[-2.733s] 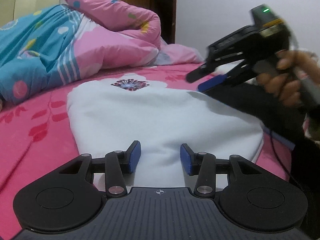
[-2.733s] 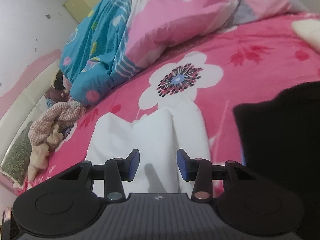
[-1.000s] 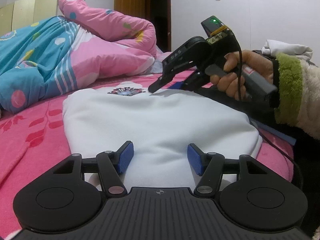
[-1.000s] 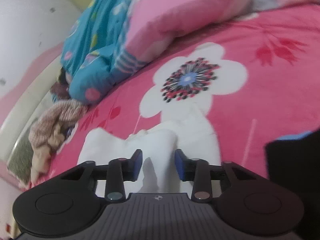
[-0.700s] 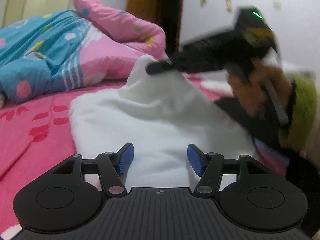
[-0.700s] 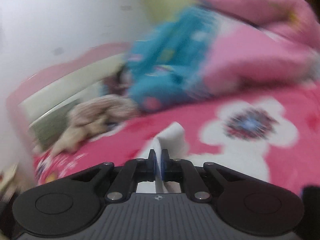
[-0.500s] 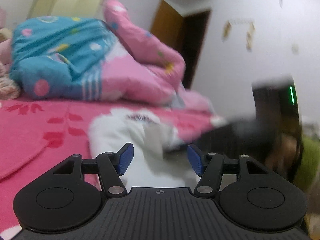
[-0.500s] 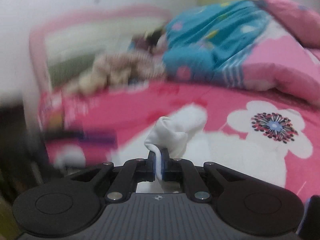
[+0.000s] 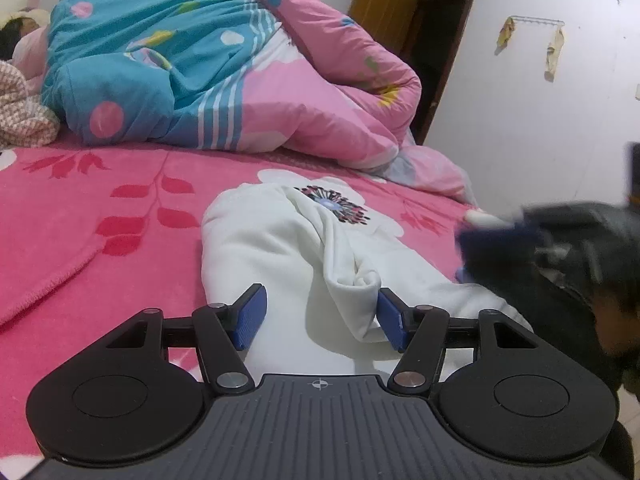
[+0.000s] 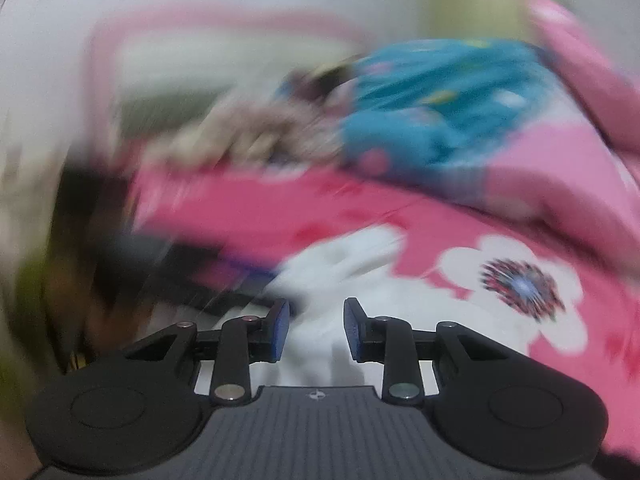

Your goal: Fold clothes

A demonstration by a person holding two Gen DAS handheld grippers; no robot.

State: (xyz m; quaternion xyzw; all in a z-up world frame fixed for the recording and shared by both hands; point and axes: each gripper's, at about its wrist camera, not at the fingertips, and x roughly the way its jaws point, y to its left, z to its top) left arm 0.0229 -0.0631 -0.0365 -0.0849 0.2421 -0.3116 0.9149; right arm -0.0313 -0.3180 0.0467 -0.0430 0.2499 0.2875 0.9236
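A white garment [image 9: 288, 252] lies on the pink flowered bedspread [image 9: 100, 216], with its far end folded over toward me in a loose bunch [image 9: 352, 284]. My left gripper [image 9: 320, 314] is open and empty, low over the garment's near end. My right gripper [image 10: 314, 326] is open and empty above the garment [image 10: 352, 276]; its view is heavily blurred. In the left wrist view the right gripper [image 9: 520, 240] is a dark blur at the right, beside the garment.
A bunched blue and pink quilt [image 9: 192, 76] lies across the back of the bed. A checked cloth [image 9: 20, 120] lies at the far left. A brown door [image 9: 384, 12] and a white wall [image 9: 540, 120] stand behind the bed. A dark sleeve [image 9: 592, 300] is at the right.
My right gripper closed on the garment's far end, lifted it and carried it over toward me, then opened and let it drop. It now swings away fast. My left gripper stayed open.
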